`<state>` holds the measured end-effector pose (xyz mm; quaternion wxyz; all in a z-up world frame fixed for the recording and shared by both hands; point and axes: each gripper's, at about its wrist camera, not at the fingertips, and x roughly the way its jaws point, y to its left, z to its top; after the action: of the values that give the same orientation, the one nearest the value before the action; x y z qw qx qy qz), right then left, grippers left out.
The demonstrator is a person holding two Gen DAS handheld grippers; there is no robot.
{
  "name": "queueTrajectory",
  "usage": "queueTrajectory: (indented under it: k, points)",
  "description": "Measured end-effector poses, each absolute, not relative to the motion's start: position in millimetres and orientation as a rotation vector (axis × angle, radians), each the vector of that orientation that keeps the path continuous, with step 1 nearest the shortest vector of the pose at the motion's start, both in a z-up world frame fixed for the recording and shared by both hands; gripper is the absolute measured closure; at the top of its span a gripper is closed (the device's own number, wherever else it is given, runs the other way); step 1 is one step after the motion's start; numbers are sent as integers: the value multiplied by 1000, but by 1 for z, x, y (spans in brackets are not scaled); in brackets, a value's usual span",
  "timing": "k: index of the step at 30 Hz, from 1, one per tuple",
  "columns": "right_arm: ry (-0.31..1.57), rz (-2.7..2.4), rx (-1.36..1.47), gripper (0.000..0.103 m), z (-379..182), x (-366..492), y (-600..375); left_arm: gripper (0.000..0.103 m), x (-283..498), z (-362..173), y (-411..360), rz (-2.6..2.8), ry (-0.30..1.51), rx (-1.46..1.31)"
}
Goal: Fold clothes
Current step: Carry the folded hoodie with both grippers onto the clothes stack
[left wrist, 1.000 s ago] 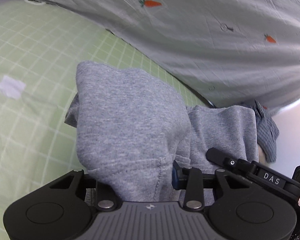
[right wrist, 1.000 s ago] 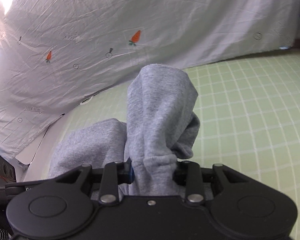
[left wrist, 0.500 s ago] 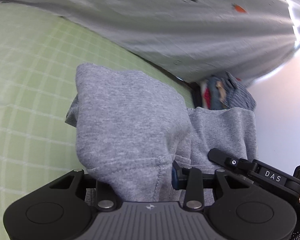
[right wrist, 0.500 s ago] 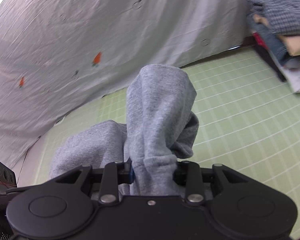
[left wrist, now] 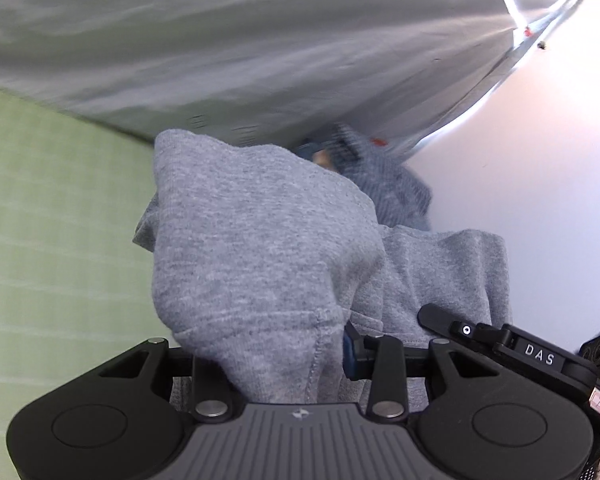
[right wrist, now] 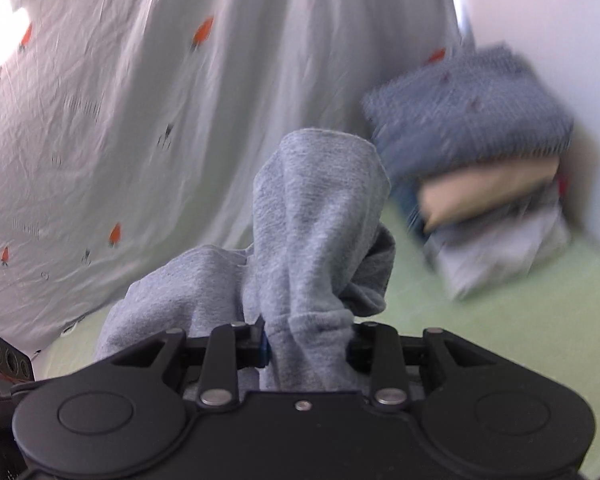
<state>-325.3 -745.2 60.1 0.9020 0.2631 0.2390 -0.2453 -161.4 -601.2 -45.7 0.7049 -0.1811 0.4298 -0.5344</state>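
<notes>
A folded grey sweatshirt garment (left wrist: 260,248) hangs between both grippers, lifted off the green checked surface (left wrist: 52,240). My left gripper (left wrist: 276,356) is shut on one end of it, the cloth draping over and hiding the fingertips. My right gripper (right wrist: 306,344) is shut on the other end (right wrist: 320,216), its fingertips also buried in cloth. The right gripper's body shows at the lower right of the left wrist view (left wrist: 512,348).
A stack of folded clothes (right wrist: 484,152), blue checked on top, sits on the green surface (right wrist: 500,320) against a white wall at the right; it also shows in the left wrist view (left wrist: 388,184). A white carrot-print sheet (right wrist: 140,100) hangs behind.
Both grippers have swung to the right with the grey garment held; the stack of folded clothes has come closer and larger in view. The grips have not changed.
</notes>
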Motion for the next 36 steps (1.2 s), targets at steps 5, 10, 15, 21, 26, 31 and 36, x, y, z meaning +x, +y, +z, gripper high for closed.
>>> queueTrajectory:
  k: [5,10,15,21,26,31,36]
  points:
    - [409,-491,473,74,97,-366,-846,64,-195,1,-696,-1266,835,-450]
    - [284,-475,409,74,149,-386,-942,63,-193,66,-781,-1338,701,-472]
    - [259,-587,211,35,158,-352,-1057,46,-141,88,-900,-1085,627,-311]
    - [305,-755,-20,27,105,-290,-1099,32,-103,54,-959,-882,601,-218]
    - [306,-667,28,22,44,-246,-1116,29,-72,6,-988,-791,657,-190]
    - [314,-606,49,13,10,-213,-1130,16,-52,-26,-995,-752,703,-229]
    - [309,-589,42,10,10,-201,-1138,16,-52,-27,-996,-760,686,-222]
